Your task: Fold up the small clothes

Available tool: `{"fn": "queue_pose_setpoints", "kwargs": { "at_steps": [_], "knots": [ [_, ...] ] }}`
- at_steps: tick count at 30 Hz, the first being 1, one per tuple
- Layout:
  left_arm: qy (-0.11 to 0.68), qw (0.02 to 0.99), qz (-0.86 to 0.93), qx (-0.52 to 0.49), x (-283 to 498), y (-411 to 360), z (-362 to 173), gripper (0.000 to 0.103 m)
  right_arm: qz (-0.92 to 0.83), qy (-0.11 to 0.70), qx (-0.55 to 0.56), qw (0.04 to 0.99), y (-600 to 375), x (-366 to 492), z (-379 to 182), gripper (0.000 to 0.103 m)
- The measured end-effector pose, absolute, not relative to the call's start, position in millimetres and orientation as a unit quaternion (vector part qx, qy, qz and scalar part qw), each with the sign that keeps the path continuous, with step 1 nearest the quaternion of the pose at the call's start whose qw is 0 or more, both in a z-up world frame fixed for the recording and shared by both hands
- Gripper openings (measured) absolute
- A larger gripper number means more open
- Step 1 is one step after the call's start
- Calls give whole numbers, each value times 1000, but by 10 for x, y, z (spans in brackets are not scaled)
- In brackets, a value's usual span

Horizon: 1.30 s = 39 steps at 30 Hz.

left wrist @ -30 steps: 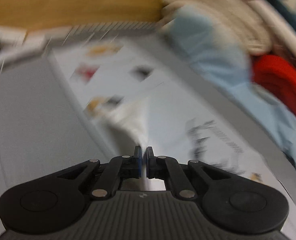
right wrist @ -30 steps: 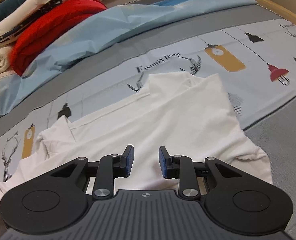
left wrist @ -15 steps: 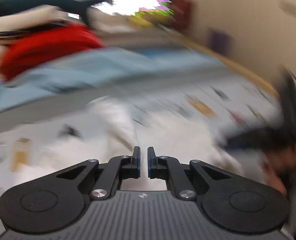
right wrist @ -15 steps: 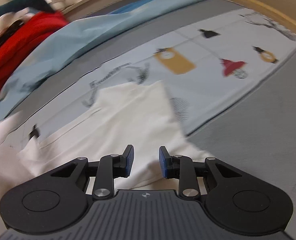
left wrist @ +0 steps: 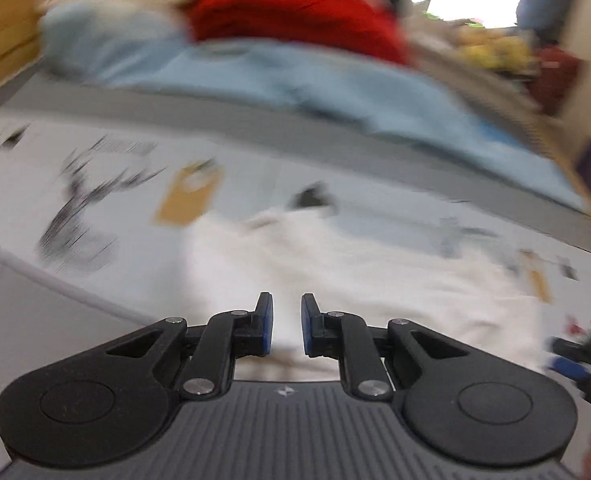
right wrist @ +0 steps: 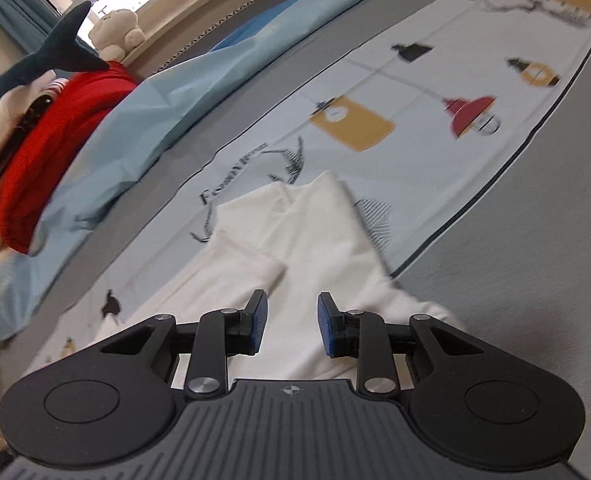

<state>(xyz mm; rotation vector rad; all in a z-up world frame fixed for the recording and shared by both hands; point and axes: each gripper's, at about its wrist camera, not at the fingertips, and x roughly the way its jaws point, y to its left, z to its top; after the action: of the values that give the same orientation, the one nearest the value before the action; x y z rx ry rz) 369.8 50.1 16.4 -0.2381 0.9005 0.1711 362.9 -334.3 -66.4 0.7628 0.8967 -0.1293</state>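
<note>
A white garment (right wrist: 295, 248) lies partly folded on the bed's printed sheet (right wrist: 435, 80); the left hand-held gripper (left wrist: 286, 326) hangs over it, jaws opening with nothing pinched; the right hand-held gripper (right wrist: 291, 322) hovers above the cloth too, jaws closing but apart; a red garment (right wrist: 55, 120) sits piled beyond.

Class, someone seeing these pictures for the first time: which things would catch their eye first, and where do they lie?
The white garment lies partly folded on the printed bed sheet, just ahead of the right gripper. A bright red cloth sits in the pile at the far left, with a dark shark plush above it.
</note>
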Motion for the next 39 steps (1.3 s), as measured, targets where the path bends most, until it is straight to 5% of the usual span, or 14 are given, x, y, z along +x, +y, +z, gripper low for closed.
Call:
{"fn": "queue_pose_setpoints", "kwargs": {
  "at_steps": [5,18,19,21,28,33,39],
  "knots": [
    [436,875,133,-159,3942,973,57,16,-47,409,388,825,-3354,3807,-840,19],
    [463,834,185,-237,3995,1494,-105,16,-30,433,392,811,-3221,4296,-1373,33],
    [463,833,184,-238,4004,1491,-106,16,-27,429,384,817,-3203,4305,-1352,30],
    [462,835,183,-237,4018,1464,-86,16,-17,412,369,833,-3178,4300,-1268,4],
    [462,832,178,-249,4052,1484,-79,16,53,253,273,927,-3188,3705,-100,4],
    [461,835,174,-247,4045,1490,-50,16,-125,424,283,851,-3566,3488,-615,9],
    [489,823,151,-245,4030,1419,-165,16,-151,443,355,809,-3842,3566,-919,10]
  ]
}}
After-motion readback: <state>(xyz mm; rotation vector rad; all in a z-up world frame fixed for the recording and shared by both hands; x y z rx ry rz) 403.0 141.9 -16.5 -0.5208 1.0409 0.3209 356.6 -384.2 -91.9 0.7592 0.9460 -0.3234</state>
